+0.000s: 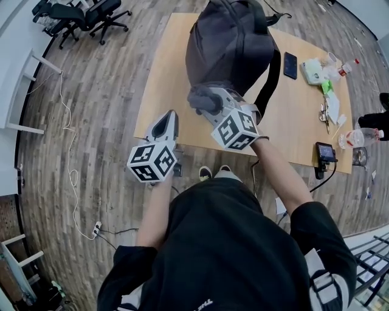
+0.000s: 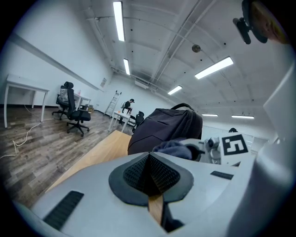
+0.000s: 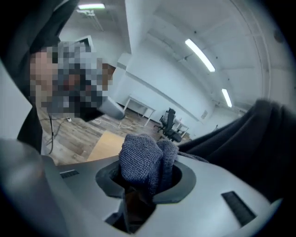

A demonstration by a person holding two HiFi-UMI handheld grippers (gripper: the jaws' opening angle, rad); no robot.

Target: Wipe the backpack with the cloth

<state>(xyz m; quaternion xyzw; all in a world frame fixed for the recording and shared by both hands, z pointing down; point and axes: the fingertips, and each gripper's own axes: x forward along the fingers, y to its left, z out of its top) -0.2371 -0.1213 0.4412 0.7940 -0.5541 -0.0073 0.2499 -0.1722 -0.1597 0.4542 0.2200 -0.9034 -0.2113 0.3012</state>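
Note:
A dark grey backpack (image 1: 234, 45) stands upright on the wooden table (image 1: 167, 79); it also fills the middle of the left gripper view (image 2: 166, 127) and the right side of the right gripper view (image 3: 259, 148). My right gripper (image 1: 203, 100) is shut on a bunched grey cloth (image 1: 199, 97) (image 3: 145, 159), held at the backpack's lower front. My left gripper (image 1: 165, 124) is shut with nothing in it, near the table's front edge, left of the backpack. In the left gripper view the cloth (image 2: 175, 149) and the right gripper's marker cube (image 2: 233, 144) show beside the bag.
A phone (image 1: 290, 65), a tissue pack (image 1: 316, 70), bottles (image 1: 358, 136) and small items lie on the table's right side. Office chairs (image 1: 85, 17) stand far left on the wood floor. A cable (image 1: 72, 176) runs along the floor.

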